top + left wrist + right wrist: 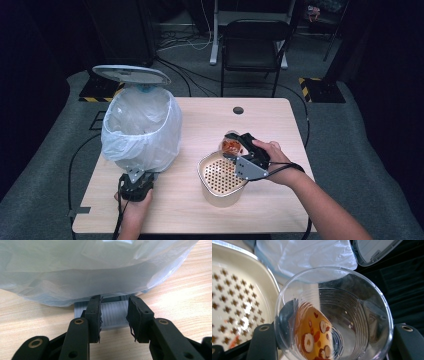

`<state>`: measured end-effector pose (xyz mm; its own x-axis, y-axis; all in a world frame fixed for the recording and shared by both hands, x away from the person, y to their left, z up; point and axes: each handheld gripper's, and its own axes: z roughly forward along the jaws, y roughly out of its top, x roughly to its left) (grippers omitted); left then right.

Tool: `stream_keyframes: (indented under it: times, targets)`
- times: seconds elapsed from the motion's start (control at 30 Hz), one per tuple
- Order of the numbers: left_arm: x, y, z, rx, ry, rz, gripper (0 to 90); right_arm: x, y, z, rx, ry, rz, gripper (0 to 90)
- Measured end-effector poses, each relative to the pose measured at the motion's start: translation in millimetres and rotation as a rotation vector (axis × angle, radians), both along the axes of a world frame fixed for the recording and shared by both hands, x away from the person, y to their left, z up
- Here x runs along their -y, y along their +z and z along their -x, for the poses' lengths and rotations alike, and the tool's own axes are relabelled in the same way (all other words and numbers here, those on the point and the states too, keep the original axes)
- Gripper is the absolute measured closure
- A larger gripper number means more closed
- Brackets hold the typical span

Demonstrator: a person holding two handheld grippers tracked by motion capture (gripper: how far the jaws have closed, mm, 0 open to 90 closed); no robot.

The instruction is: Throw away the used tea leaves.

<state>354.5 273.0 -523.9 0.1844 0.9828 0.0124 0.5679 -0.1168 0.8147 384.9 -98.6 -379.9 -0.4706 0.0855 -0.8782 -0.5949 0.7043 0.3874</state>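
Right tongs point(239, 145) clamp one clear plastic cup point(333, 315), tipped on its side over the far rim of one cream pot with a perforated strainer insert point(220, 175), near the table's point(200, 210) front right. Amber liquid with sliced red fruit pooled in the cup's low side. One bin lined with a pale plastic bag point(142, 127), lid up, stands at the left edge, close beside the pot. Left tongs point(113, 315), at the front left, are partly closed on the bin's grey ribbed foot pedal point(112, 312).
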Motion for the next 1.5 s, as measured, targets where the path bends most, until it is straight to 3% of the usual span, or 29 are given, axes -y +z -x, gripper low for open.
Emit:
stream_keyframes:
  times: [0.17,0.23,0.37,0.53,0.6,0.8,1.07,1.1,1.13,1.2,1.23,1.33,1.4,1.5]
  targets:
    - [0.1,-0.1,-0.1,0.002,0.000,0.004,63.8,-4.0,-7.7,2.4,0.116,-0.003,0.137,35.1]
    - [-0.2,0.3,0.2,-0.004,-0.002,0.003,63.8,-5.7,-12.0,2.8,0.123,-0.017,0.167,35.1]
    - [-0.2,0.3,0.2,-0.004,-0.003,0.004,63.8,-9.3,-16.9,0.8,0.196,-0.027,0.224,35.2]
    - [-0.7,0.2,0.3,-0.005,-0.008,-0.001,63.8,-11.7,-18.9,-1.8,0.246,-0.042,0.272,35.2]
    - [-0.8,0.1,0.1,-0.002,-0.009,-0.002,63.8,-12.8,-20.1,-1.7,0.302,-0.046,0.308,35.3]
    - [-0.6,0.1,0.3,-0.006,-0.010,0.003,63.8,-15.4,-27.3,0.5,0.390,-0.050,0.395,35.3]
    - [-0.7,0.0,0.3,-0.005,-0.011,0.004,63.8,-16.3,-42.0,5.8,0.607,-0.039,0.571,35.5]
    - [-0.7,0.0,0.3,-0.005,-0.011,0.003,63.8,-16.2,-44.2,5.6,0.617,-0.035,0.580,35.5]
    - [-0.7,-0.1,0.2,-0.003,-0.010,0.001,63.8,-16.3,-46.0,6.3,0.621,-0.027,0.630,35.5]
    - [-0.8,-0.1,0.1,-0.002,-0.011,0.000,63.8,-15.8,-49.6,7.7,0.656,-0.013,0.665,35.5]
    - [-0.7,0.0,0.2,-0.004,-0.010,0.001,63.8,-14.6,-53.9,8.5,0.671,-0.031,0.624,35.5]
    - [-0.8,-0.1,0.2,-0.002,-0.011,0.001,63.8,-14.0,-53.6,11.4,0.748,-0.018,0.637,35.5]
    - [-0.8,-0.1,0.2,-0.002,-0.011,0.001,63.8,-13.6,-53.0,12.7,0.756,-0.014,0.637,35.6]
    - [0.0,-0.2,0.1,0.000,-0.004,0.009,63.8,-13.6,-50.3,15.5,0.732,-0.014,0.620,35.6]
